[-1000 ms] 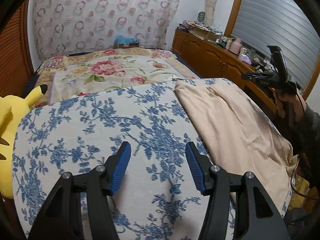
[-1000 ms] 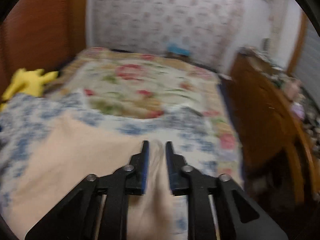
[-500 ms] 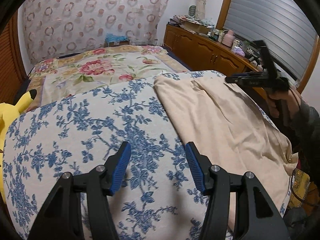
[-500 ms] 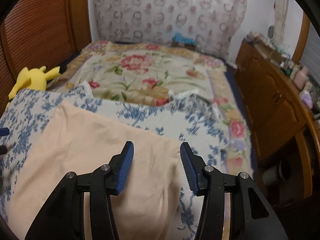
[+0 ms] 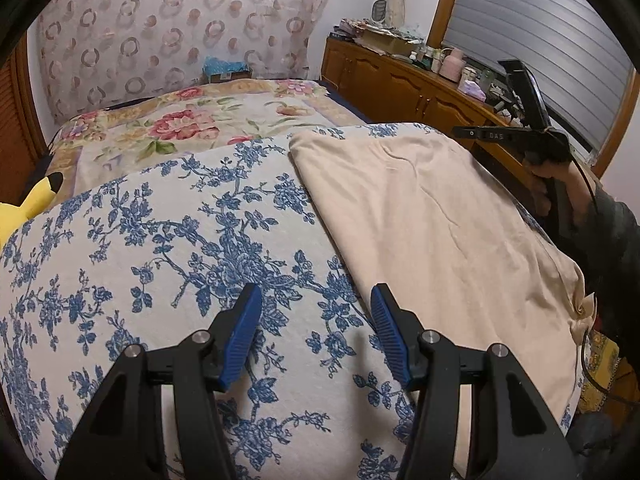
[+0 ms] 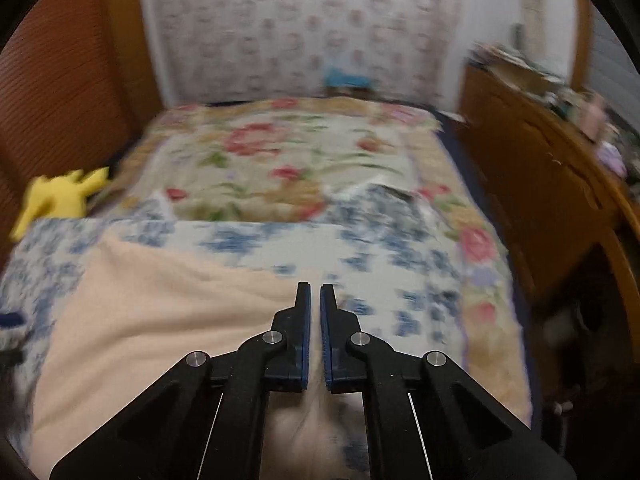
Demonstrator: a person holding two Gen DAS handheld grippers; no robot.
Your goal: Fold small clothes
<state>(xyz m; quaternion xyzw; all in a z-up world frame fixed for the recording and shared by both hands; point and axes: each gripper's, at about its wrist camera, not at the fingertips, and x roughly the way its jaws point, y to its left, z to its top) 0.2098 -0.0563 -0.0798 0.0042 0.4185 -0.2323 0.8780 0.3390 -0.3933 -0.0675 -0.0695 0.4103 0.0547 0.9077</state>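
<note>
Blue-flowered bedspread (image 5: 168,248) fills the left wrist view beneath the left gripper (image 5: 316,336), spread and empty beside the beige garment (image 5: 432,216), while in the blurred right wrist view the right gripper (image 6: 315,320) has just snapped closed above the cloth's far corner, apparently gripping nothing, so folding seems unstarted.

A bed (image 5: 224,120) with a floral cover fills the room, its near end under a blue-patterned spread (image 5: 168,248). A patterned curtain (image 5: 180,20) hangs behind it. A cluttered wooden cabinet (image 5: 400,84) stands beneath a shuttered window (image 5: 540,28); a wooden panel (image 6: 68,92) lines the opposite side.
</note>
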